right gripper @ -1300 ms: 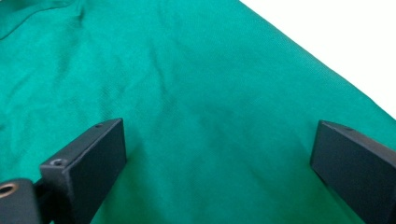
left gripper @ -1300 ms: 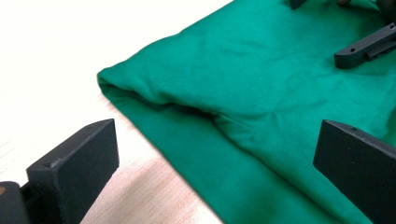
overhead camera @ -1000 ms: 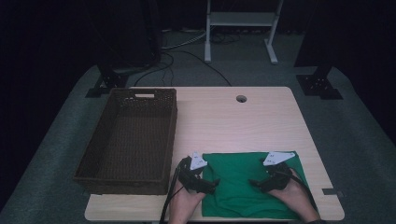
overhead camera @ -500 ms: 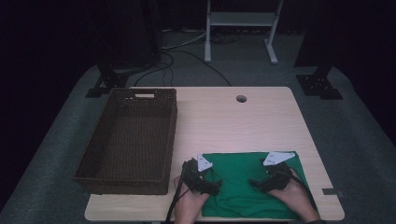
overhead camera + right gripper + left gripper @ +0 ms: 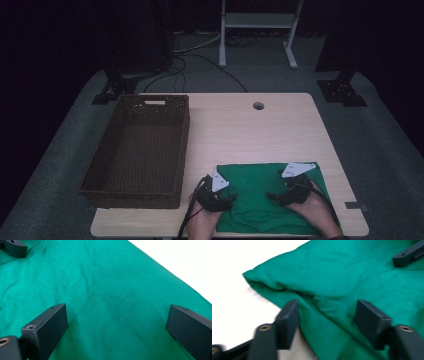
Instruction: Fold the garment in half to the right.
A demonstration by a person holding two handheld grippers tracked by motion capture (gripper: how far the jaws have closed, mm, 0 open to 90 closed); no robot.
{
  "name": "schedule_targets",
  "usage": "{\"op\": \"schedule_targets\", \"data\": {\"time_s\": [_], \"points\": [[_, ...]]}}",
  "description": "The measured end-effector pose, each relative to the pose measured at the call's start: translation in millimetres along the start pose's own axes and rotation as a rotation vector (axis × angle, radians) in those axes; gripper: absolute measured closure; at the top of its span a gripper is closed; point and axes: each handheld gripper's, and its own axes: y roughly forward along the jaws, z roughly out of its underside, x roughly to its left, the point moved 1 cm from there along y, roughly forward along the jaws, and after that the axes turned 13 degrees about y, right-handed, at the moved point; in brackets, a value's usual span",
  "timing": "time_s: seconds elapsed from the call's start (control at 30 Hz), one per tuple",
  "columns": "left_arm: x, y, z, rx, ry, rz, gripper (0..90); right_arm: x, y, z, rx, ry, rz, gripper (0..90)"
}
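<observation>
At the table's (image 5: 280, 125) near edge lies the green cloth (image 5: 265, 200). Our left gripper (image 5: 327, 315), jaws just closing, straddles its folded edge without pinching; our right gripper (image 5: 117, 325) hovers agape over it. We risk grabbing one layer, or sliding off.

green cloth (image 5: 260, 200) near edge: hidden under hands, forearms
left gripper (image 5: 327, 317) fingers: motion-blurred, bases cropped
right gripper (image 5: 117, 327) fingers: cropped at frame bottom
</observation>
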Motion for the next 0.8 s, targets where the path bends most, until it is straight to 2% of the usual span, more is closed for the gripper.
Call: {"op": "schedule_targets", "data": {"time_s": [0.2,0.37,0.57,0.7,0.8], "points": [[-0.2,0.9,-1.4,-0.016,0.006,0.039,62.2,0.5,0.1,0.0,0.0,0.002,0.001,2.4],[1.6,3.3,-2.5,-0.029,-0.015,0.083,79.8,0.8,0.2,0.0,-0.001,0.003,0.003,2.4],[8.3,1.6,-1.9,-0.016,-0.031,0.098,83.0,1.7,0.3,-0.7,0.002,0.01,0.01,2.5],[14.4,-2.4,1.8,-0.007,-0.034,0.082,83.0,5.4,0.8,-4.7,0.019,0.019,0.043,2.5],[20.5,-6.1,6.1,-0.007,-0.047,0.078,83.0,7.1,0.8,-10.0,0.025,0.016,0.049,2.4]]}}
